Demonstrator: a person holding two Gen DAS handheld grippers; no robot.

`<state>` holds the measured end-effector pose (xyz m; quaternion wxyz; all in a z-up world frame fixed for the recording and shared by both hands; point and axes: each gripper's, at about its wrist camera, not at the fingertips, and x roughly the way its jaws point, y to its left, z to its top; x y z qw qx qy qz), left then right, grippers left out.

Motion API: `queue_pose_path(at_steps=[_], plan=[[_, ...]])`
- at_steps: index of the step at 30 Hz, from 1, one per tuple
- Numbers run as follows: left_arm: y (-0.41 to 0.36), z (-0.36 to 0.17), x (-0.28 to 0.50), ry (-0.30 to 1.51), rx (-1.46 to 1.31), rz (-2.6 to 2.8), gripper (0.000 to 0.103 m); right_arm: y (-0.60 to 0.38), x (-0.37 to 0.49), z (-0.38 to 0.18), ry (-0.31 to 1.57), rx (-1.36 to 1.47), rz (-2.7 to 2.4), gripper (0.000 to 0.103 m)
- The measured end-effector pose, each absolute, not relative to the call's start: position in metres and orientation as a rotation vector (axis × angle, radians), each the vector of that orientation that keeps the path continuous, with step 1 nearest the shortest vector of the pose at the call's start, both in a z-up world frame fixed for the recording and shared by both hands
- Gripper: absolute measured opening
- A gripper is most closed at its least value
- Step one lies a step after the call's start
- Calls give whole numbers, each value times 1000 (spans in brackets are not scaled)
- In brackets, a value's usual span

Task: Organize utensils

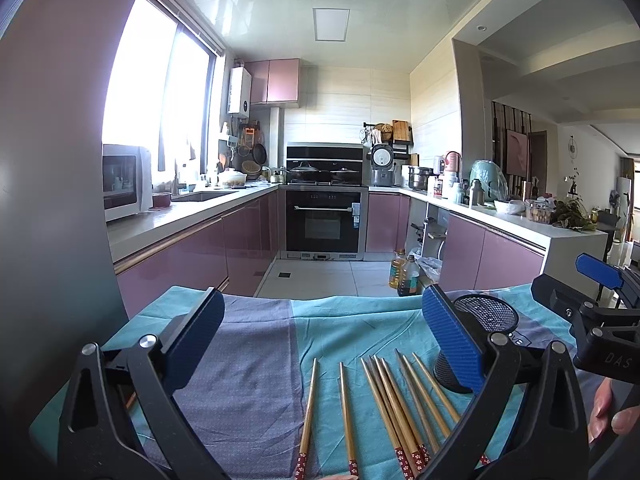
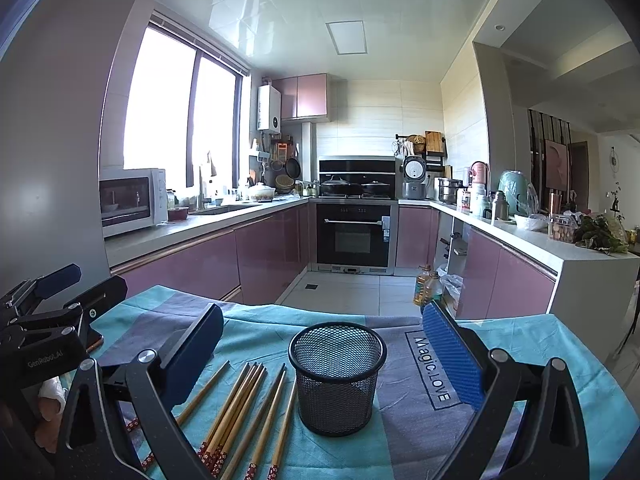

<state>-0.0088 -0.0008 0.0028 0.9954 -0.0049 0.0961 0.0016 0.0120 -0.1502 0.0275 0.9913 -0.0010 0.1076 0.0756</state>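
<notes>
Several wooden chopsticks (image 1: 394, 404) with red patterned ends lie side by side on the teal and grey cloth (image 1: 248, 360). My left gripper (image 1: 324, 344) hovers open above them, holding nothing. To their right stands a black mesh cup (image 2: 338, 376), upright and empty as far as I see; it shows behind my left gripper's right finger as the mesh cup (image 1: 480, 328). My right gripper (image 2: 324, 356) is open and frames the cup, with the chopsticks (image 2: 240, 412) lying to its lower left. The right gripper (image 1: 600, 304) also appears at the right edge of the left wrist view.
The cloth covers a table whose far edge (image 2: 320, 314) drops to the kitchen floor. Oil bottles (image 2: 426, 284) stand on the floor beyond. Purple cabinets, an oven (image 2: 354, 236) and counters lie further back. A person's fingers (image 1: 608, 412) hold the right gripper.
</notes>
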Motion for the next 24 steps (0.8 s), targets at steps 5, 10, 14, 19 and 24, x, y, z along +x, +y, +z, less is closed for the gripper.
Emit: queue_pose_path(at_steps=[5,10,14,19,24], plan=[[0,3,-8,191,-11,3,97,-152,13,28,215,-3,151,97],[0,4,-9,185,-7,9,97,-151,13,28,218,0,151,97],[-1,2,-9,182,-4,10,97,-151,13,28,218,2,152,97],[-1,4,-12,180,-5,9,97,-152,13,28,222,4,151,97],[-1,4,-12,181,-3,10,97,-154,13,28,220,11,154,97]])
